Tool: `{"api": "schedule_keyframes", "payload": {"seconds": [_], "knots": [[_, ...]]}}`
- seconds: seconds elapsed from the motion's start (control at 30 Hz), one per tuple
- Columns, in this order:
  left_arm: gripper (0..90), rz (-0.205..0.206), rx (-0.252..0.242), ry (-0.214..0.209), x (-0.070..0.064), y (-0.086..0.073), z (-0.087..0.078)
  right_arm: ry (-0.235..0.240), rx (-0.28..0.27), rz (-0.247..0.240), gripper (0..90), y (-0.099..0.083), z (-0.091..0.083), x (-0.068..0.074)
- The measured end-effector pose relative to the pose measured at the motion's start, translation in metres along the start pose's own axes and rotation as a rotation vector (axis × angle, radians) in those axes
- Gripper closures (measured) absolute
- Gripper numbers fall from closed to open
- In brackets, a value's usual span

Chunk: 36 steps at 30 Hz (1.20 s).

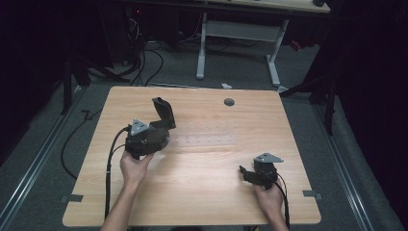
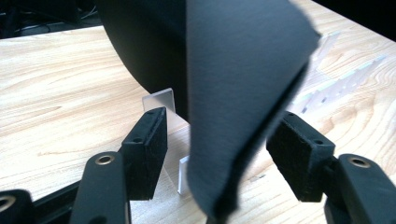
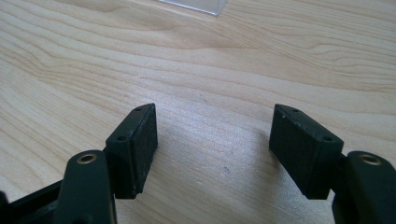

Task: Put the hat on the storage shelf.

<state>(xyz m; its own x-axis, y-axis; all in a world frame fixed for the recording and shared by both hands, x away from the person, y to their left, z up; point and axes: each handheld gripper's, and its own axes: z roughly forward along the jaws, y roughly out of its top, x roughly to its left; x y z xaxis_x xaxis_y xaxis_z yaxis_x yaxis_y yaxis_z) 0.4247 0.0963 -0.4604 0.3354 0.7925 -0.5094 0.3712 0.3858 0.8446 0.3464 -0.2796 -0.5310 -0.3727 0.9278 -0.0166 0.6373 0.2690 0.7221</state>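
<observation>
1. The dark sheet (image 2: 233,93) is the thing in hand: a thin, matte, charcoal piece, seemingly felt or stiff cloth, with a fine grain and a slightly fuzzy cut edge.
2. In the left gripper view it stands up from between the jaws, narrow at the bottom and broadening upward, with one face lit grey and a curved part behind it in deep shadow.
3. In the high view the sheet (image 1: 163,111) rises at the far end of the left hand-held gripper (image 1: 161,130), over the left half of the counter (image 1: 202,192), tilted a little to the far side.
4. The left hand-held gripper's jaws stand wide apart on either side of the sheet; the left pad (image 2: 147,149) is clear of it, and whether the right pad touches it cannot be told.
5. A clear plastic strip (image 2: 161,100) lies on the counter just beyond the jaws, partly behind the sheet, and continues to the right as a pale ruler-like band.
6. The right hand-held gripper (image 3: 212,149) sits low over bare wood at the near right of the counter, well apart from the sheet, jaws wide and empty.
7. A person's hand (image 1: 134,168) holds the left hand-held gripper from the near side.
</observation>
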Motion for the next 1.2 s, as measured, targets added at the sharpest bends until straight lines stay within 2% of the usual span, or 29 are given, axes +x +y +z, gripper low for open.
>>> {"api": "schedule_keyframes", "payload": {"seconds": [0.27, 0.47, 0.63, 0.83, 1.0, 1.2], "knots": [[37.5, 0.007, 0.003, -0.002, -0.003, 0.003, -0.009, 0.001, -0.001, -0.001, 32.7, 0.0, 0.0, 0.0], [37.4, -0.007, -0.007, -0.001, -0.001, 0.007, -0.018, 0.0, 0.0, 0.0, 32.7, 0.0, 0.0, 0.0], [37.4, 0.012, -0.023, -0.006, -0.004, 0.007, -0.026, 0.0, 0.0, 0.0, 32.7, 0.0, 0.0, 0.0], [37.4, -0.004, -0.026, -0.015, -0.005, 0.008, -0.032, 0.0, 0.0, 0.0, 32.7, 0.0, 0.0, 0.0], [37.3, -0.014, -0.023, -0.019, -0.003, 0.007, -0.038, 0.0, 0.0, 0.0, 32.7, 0.0, 0.0, 0.0], [37.9, -0.001, -0.033, -0.02, -0.001, 0.002, -0.045, 0.002, 0.0, -0.003, 32.6, 0.0, 0.0, 0.0]]}}
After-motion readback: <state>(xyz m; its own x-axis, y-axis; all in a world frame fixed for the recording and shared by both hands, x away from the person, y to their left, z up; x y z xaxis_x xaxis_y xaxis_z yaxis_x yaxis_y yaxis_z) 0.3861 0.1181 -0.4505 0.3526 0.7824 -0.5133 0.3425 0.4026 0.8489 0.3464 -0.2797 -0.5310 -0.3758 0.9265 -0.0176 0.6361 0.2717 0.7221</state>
